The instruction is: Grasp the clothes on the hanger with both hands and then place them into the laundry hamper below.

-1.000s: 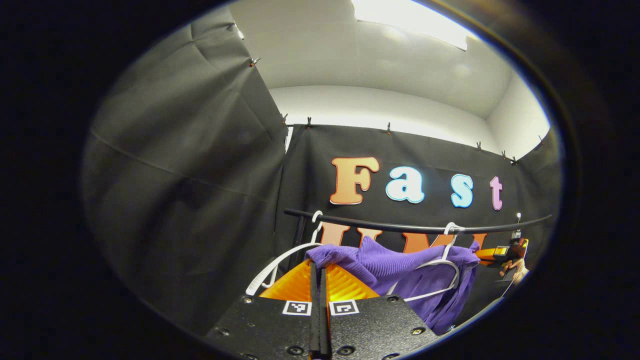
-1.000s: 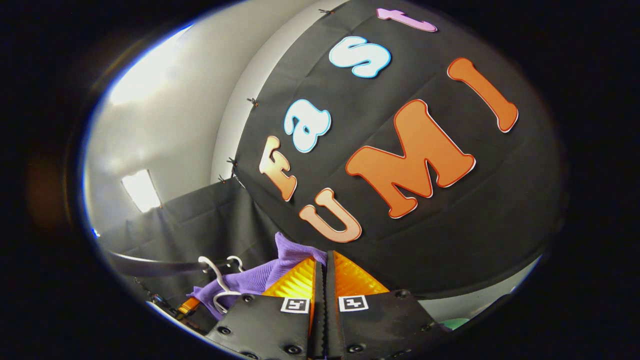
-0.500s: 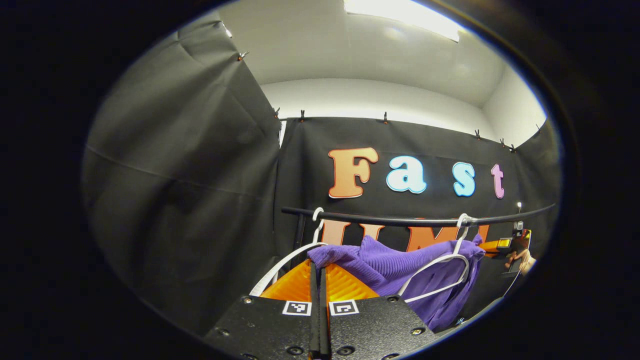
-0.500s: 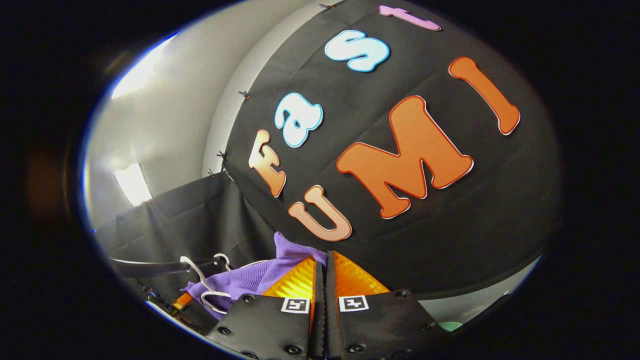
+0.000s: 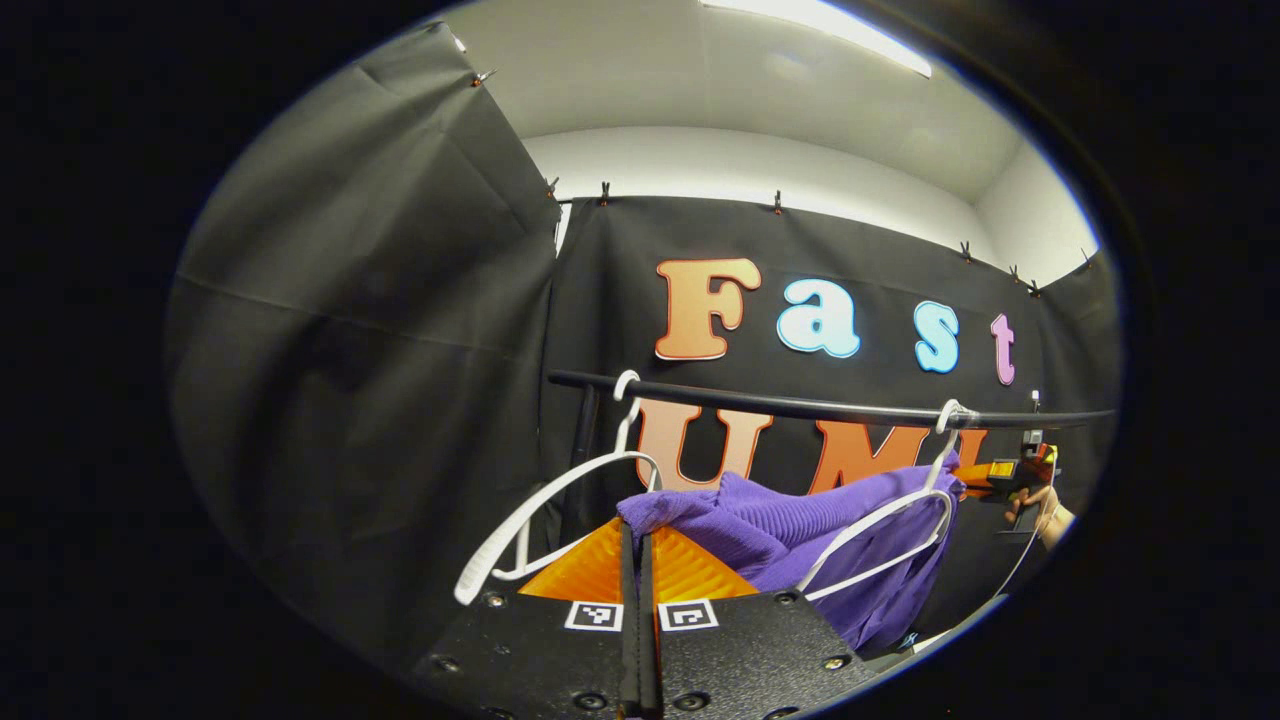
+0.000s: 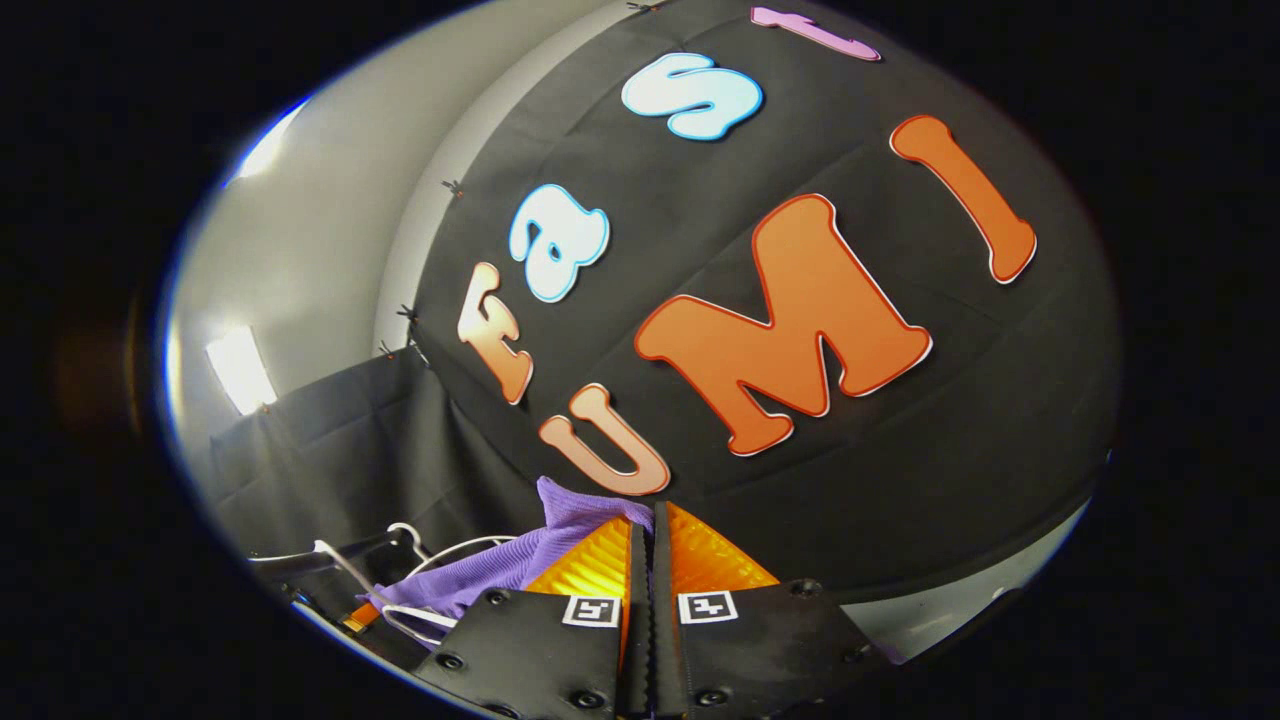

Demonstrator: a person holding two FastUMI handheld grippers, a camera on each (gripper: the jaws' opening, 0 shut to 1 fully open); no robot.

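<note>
Left gripper view: left tongs point(image 5: 637, 535) pinch the sweater point(image 5: 800, 525) corner; it's draped below the rail point(image 5: 800, 407), partly behind a hanger point(image 5: 880, 525). Right gripper view: right tongs point(image 6: 643, 540) pinch the other corner, sweater point(image 6: 500, 575) cut off behind them.

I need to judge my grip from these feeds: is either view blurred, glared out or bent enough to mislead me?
Left gripper view: sharp; the purple sweater evenly lit; ceiling light bright but off the work; the rail bows from fisheye. Right gripper view: strongly tilted; glare from the light at far left; sweater knit by the orange fingers is clear, but the hangers sit dim at the edge.
</note>
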